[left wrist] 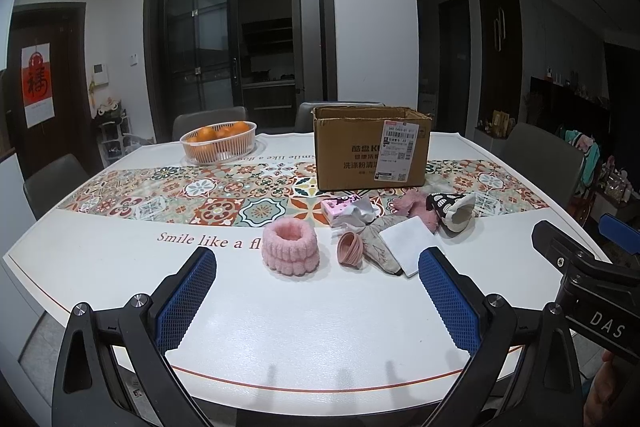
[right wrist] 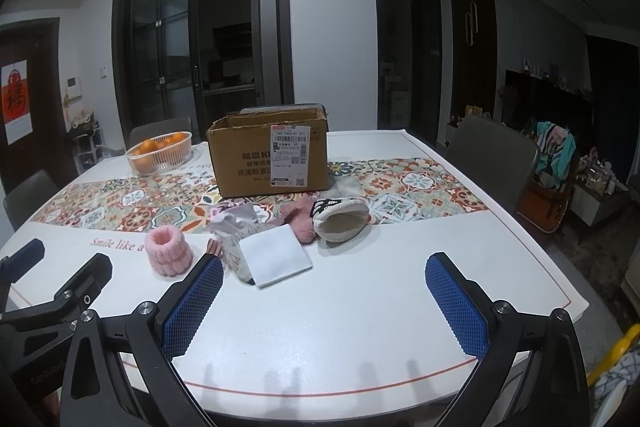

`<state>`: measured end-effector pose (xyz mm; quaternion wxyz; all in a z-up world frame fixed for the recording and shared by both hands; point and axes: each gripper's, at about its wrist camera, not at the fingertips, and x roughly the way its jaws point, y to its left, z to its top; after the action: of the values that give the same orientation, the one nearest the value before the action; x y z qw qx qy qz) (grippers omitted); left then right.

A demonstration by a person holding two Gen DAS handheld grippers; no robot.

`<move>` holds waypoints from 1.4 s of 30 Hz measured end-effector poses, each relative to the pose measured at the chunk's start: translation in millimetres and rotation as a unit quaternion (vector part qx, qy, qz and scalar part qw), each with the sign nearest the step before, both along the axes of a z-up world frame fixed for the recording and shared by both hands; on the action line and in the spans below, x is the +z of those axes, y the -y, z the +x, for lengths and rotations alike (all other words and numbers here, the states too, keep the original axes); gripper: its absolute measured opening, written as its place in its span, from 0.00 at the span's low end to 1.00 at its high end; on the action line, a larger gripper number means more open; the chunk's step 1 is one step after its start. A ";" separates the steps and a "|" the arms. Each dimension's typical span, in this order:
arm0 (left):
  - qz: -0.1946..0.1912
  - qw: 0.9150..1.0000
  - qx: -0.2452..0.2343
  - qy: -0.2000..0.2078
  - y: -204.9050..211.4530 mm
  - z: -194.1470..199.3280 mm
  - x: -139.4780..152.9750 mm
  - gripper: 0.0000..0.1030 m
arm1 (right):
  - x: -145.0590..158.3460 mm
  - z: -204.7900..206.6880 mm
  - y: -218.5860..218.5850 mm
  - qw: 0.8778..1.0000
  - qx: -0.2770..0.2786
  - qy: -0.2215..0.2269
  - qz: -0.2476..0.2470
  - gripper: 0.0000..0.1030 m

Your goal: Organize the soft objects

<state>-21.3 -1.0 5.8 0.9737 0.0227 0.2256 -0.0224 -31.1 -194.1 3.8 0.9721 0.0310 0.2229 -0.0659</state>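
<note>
Hovering low in frame, left gripper [left wrist: 316, 303] and right gripper [right wrist: 324, 303] both stood wide apart, holding nothing. Mid-frame on the table [right wrist: 360, 327]: pink headband [left wrist: 289, 247], white folded cloth [right wrist: 275, 255], patterned pouch [right wrist: 339, 219], pink fluffy item [right wrist: 301, 223], tissue pack [left wrist: 334, 207]. Behind: cardboard box [left wrist: 370, 151], top open, contents unseen. Upper left: white basket [left wrist: 218, 142] containing oranges [left wrist: 224, 131].

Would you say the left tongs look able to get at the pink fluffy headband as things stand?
Probably yes. The left tongs are open and empty, and the pink fluffy headband sits straight ahead on bare table, apart from the pink funnel beside it, with nothing between.
</note>
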 end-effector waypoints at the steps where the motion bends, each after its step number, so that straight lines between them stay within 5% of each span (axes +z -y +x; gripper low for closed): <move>1: 0.000 1.000 0.000 0.000 0.1 0.1 -0.2 1.00 | -0.3 0.4 0.1 1.000 0.000 0.000 0.000 1.00; 42: -0.001 1.000 0.004 -0.001 -2.6 0.4 1.8 1.00 | 1.5 0.2 -2.1 1.000 0.001 0.000 -0.001 1.00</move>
<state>-20.9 1.6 7.6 0.9736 0.0209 0.2264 -0.0192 -30.9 -192.0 5.3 0.9723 0.0302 0.2226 -0.0653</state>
